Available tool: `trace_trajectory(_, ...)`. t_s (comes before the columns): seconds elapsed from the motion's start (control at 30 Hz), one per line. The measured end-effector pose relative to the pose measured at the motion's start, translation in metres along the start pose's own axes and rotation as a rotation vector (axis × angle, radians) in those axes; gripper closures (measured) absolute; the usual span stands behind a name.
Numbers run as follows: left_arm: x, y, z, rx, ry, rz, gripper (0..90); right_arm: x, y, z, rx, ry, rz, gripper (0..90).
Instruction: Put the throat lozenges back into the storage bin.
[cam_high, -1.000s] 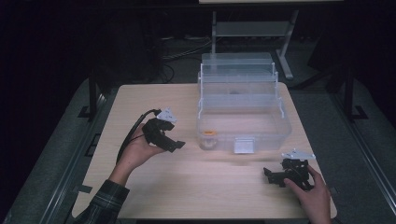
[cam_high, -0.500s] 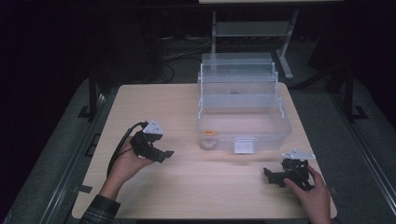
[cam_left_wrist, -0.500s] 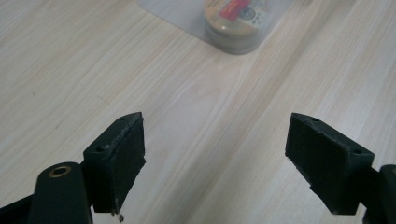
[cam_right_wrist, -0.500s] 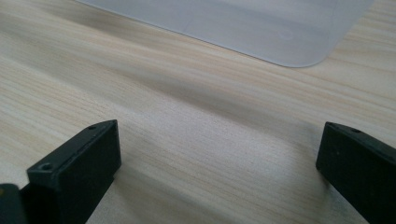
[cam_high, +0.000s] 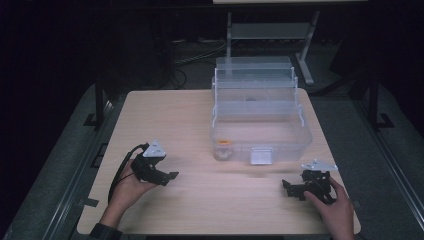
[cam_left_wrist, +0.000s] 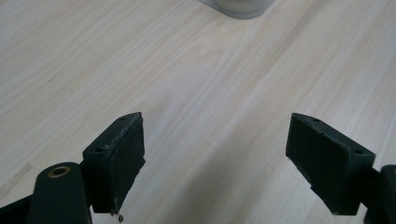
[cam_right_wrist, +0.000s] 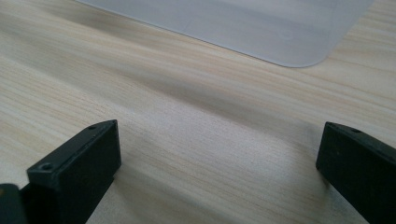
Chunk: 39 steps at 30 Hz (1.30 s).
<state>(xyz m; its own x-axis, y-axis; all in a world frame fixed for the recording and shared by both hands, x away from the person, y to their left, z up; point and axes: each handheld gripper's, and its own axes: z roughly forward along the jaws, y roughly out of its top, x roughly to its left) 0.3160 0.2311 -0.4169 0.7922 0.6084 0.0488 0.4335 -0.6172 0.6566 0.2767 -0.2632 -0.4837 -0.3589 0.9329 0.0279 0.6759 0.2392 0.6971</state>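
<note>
Your left claw (cam_high: 172, 176) rests low on the pale wooden bench (cam_high: 170, 115), its jaws standing wide apart with nothing between them; the left gripper view confirms bare wood grain across the gap. Your right claw (cam_high: 286, 186) lies near the front right corner of the bench, jaws likewise spread and empty, pointed toward the middle of the bench.

The small clear jar with the orange lid (cam_high: 223, 150) stands upright just in front of the clear plastic tiered storage box (cam_high: 260, 107), touching or nearly touching its front wall; which, you cannot tell from the high view. The box stands opened out, its upper trays stepped back toward the far edge, and its lower compartment appears empty. A rounded grey base at the top edge of the left gripper view is probably that jar.

Judgement: the work looks either not yet begun or paused. Nothing is gripped, and the jar sits outside the box. What remains, as far as can be judged, is to approach the jar, close on it and place it in a compartment.
</note>
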Motion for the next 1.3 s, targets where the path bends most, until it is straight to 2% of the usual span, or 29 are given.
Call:
trace_trajectory(0.4,-0.011,-0.029,-0.001,0.001,0.028,-0.016,17.7,0.000,0.000,0.000,0.000,0.000,0.000,0.0)
trace_trajectory(0.7,-0.015,-0.046,0.001,0.013,0.041,-0.022,14.9,0.000,0.000,0.000,0.000,0.000,0.000,0.0)
trace_trajectory(0.8,-0.016,-0.057,0.004,0.020,0.055,-0.026,13.3,0.000,0.000,0.000,0.000,0.000,0.000,0.0)
trace_trajectory(1.03,-0.017,-0.066,0.004,0.024,0.055,-0.039,11.4,0.000,0.000,0.000,0.000,0.000,0.000,0.0)
trace_trajectory(1.23,-0.014,-0.077,0.002,-0.027,0.025,-0.085,11.2,0.000,0.000,0.000,0.000,0.000,0.000,0.0)
trace_trajectory(1.3,-0.014,-0.081,0.002,-0.050,0.024,-0.088,11.0,0.000,0.000,0.000,0.000,0.000,0.001,0.0)
